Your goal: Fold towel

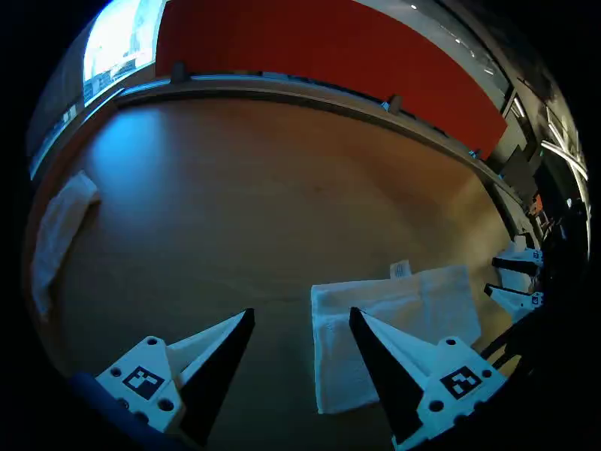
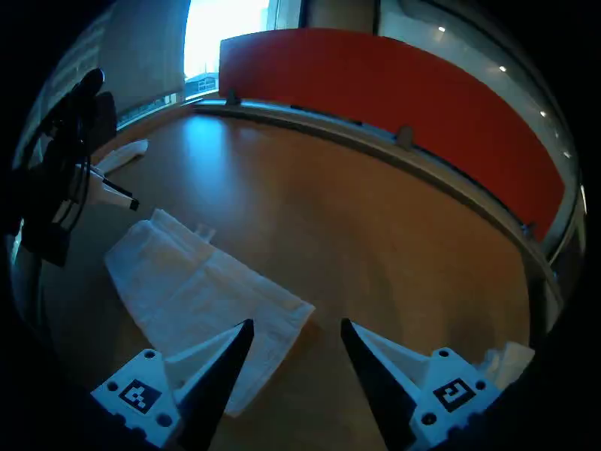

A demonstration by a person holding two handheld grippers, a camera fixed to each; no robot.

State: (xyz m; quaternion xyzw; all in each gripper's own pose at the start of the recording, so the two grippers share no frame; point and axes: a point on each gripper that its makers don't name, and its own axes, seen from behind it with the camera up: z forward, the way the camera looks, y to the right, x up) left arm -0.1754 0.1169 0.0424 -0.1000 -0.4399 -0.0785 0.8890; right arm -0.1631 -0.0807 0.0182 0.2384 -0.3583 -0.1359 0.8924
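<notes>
Towel seen part-folded on desk betw. left claw & right claw, both spread apart & empty; next fold judged to need near edge pinched.

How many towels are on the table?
2 for certain: a folded towel mid-table, a bunched towel near the table edge. A white cloth beside the right tongs may be a third.
</notes>
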